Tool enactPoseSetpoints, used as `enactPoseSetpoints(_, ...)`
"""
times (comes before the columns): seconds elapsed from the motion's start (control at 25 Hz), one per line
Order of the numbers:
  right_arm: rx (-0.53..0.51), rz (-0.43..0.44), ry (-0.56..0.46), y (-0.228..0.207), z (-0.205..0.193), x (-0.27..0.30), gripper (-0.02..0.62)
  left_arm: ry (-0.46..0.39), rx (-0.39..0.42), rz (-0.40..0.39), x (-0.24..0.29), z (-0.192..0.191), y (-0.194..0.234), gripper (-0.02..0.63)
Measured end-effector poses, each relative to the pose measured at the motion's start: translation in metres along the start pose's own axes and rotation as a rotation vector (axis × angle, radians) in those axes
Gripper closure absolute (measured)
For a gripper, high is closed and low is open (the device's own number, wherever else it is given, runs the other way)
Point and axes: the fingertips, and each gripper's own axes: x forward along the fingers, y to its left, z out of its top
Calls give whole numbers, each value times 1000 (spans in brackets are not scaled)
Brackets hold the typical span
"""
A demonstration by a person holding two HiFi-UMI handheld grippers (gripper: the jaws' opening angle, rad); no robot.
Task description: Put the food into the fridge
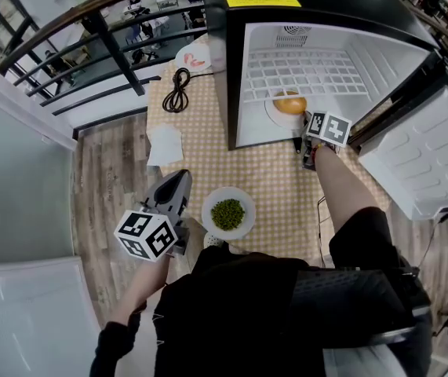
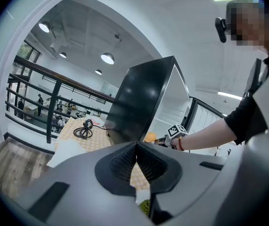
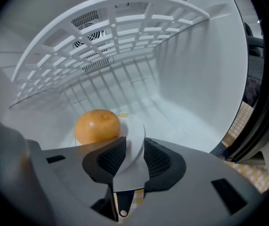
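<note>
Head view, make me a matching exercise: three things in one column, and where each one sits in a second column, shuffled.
1 round orange food
2 bowl of green peas
3 black cable

A coiled on the tablecloth, left of the fridge
B on the tablecloth in front of the open fridge
C on a plate inside the fridge

Pairs: 1-C, 2-B, 3-A

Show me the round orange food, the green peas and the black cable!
round orange food (image 3: 97,126): right gripper view, its middle.
green peas (image 1: 228,214): head view, middle of the pile.
black cable (image 1: 181,77): head view, top of the coil.
</note>
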Motion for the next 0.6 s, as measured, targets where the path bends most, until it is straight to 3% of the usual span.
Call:
enactPoseSetpoints(0.24,-27,-3,-10,0,0,1,468,9,13,-8,5,-2,0,594)
enactPoseSetpoints(0.6,-279,-13,-29,9,3,-1,468,39,25,-26,11,-12,-1,594)
